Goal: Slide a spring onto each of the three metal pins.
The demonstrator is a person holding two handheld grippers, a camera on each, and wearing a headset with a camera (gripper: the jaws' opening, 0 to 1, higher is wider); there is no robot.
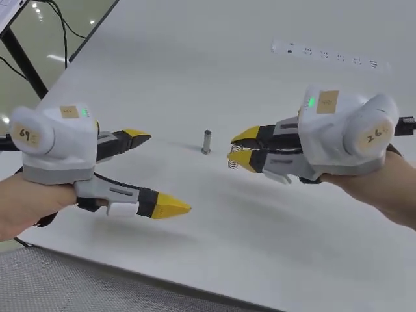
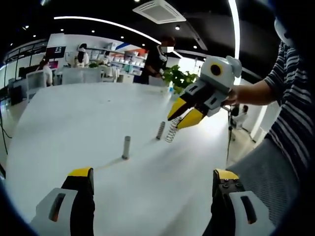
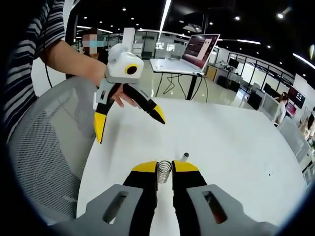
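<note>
White workbench (image 1: 214, 58), open-plan office beyond. Right gripper (image 1: 236, 151) clenched on spring (image 3: 164, 171), just right of bare upright pin (image 1: 207, 141); left gripper (image 1: 166, 172) released, empty, near left. No spring seated yet: judged early, all threading remaining.

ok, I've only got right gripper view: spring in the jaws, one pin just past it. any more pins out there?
Observer: Left gripper view has two pins upright on the table, a near pin and a far pin, both bare.
Operator: where's the spring relative to those?
Observer: Same view: the spring hangs down from the tips of the right gripper, close beside the far pin and not on it.
</note>
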